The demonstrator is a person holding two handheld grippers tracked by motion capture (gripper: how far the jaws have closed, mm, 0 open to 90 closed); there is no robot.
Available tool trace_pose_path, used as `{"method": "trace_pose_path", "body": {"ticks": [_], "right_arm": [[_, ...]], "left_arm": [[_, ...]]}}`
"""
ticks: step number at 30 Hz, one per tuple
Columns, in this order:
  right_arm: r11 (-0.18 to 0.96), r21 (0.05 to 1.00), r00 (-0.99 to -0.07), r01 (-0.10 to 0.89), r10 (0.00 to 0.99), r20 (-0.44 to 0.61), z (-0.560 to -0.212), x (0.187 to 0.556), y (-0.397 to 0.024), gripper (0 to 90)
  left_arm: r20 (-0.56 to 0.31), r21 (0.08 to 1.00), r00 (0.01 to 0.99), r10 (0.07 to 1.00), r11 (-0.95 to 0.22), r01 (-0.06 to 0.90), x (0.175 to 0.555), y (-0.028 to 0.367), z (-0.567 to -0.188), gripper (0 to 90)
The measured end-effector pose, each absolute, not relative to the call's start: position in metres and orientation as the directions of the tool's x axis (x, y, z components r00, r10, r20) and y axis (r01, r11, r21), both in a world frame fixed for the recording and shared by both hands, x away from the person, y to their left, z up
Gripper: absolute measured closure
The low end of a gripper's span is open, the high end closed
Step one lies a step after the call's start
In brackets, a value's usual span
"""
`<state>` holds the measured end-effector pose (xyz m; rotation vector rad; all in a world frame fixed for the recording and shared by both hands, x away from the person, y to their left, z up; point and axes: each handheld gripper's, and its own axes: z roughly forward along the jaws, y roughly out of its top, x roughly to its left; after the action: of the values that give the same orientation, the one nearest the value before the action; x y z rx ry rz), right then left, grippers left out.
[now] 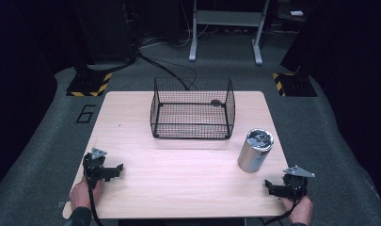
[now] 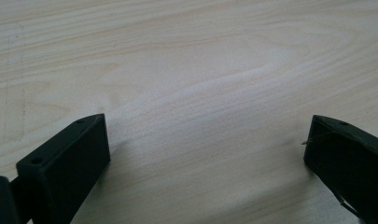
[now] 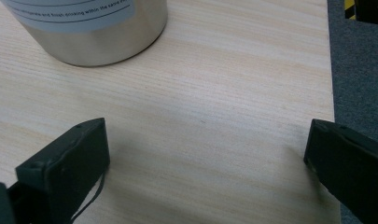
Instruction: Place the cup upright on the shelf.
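Shiny silver metal can w/ white label (image 1: 255, 150) upright on pale wood table (image 1: 178, 179), right side, near black wire-mesh basket (image 1: 193, 110), right gripper (image 1: 271, 188) just beside can, jaws wide apart, empty, left gripper (image 1: 116, 169) at front-left, jaws spread, empty.

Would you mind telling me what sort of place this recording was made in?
Probably a lab or test studio: a lone wooden table on grey carpet, hazard-striped stand bases at its far corners, and cables trailing across the floor.

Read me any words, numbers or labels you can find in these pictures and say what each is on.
"6": dark numeral on the grey floor left of the table.
Can label: lines of small print, too blurred and cropped to read reliably.
Nothing else is readable.
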<state>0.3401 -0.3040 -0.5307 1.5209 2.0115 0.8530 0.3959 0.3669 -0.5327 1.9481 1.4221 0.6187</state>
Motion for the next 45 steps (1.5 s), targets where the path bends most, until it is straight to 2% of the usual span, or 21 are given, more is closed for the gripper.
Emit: {"method": "trace_pose_path", "body": {"ticks": [19,26,45], "right_arm": [[0.193,0.707,-0.267,0.68,0.964,-0.006,-0.529,0.342,-0.303,0.0],[0.156,0.707,-0.257,0.69,0.966,0.038,-0.525,0.341,-0.298,0.0],[0.18,0.747,-0.335,0.639,0.94,0.06,-0.483,0.345,-0.276,0.0]], "left_arm": [[0.001,0.724,0.306,0.952,-0.212,0.656,0.396,0.367,-0.532,0.1],[0.003,0.727,0.304,0.953,-0.211,0.654,0.396,0.367,-0.532,0.1],[0.003,0.727,0.303,0.953,-0.21,0.653,0.396,0.367,-0.532,0.1]]}}
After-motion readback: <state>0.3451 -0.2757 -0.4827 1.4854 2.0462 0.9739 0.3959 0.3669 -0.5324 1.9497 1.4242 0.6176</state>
